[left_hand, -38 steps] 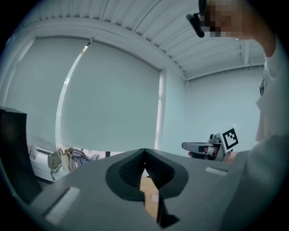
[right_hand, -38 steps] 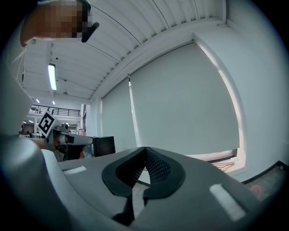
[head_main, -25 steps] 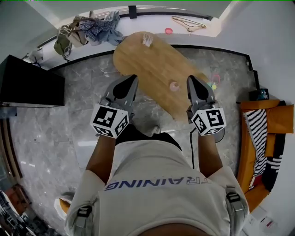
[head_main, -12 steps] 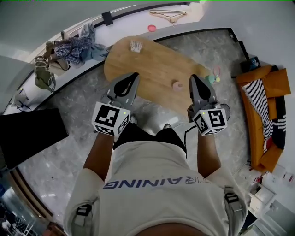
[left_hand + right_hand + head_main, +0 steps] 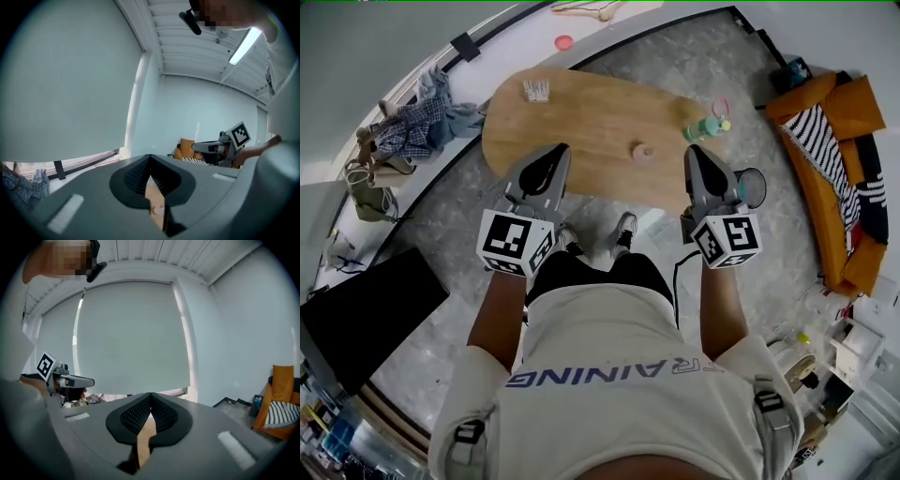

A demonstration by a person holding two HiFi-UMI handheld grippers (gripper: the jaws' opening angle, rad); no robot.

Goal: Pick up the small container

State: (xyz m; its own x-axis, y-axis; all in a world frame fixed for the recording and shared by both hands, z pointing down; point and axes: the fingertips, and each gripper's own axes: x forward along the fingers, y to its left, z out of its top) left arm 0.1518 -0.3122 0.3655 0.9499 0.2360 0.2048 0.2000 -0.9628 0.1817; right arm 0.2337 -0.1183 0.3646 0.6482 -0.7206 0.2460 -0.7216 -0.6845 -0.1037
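Both jaws of the left claw [image 5: 551,155] are pressed together on nothing, above the near edge of the oval bench [image 5: 581,108]. The pink container [image 5: 644,151] stands on the bench between the claws, untouched. The right claw [image 5: 697,157] is likewise pressed together and empty.

small container [image 5: 158,210]: half hidden by fingers [image 5: 136,180] | white table item [image 5: 536,90]: unidentifiable
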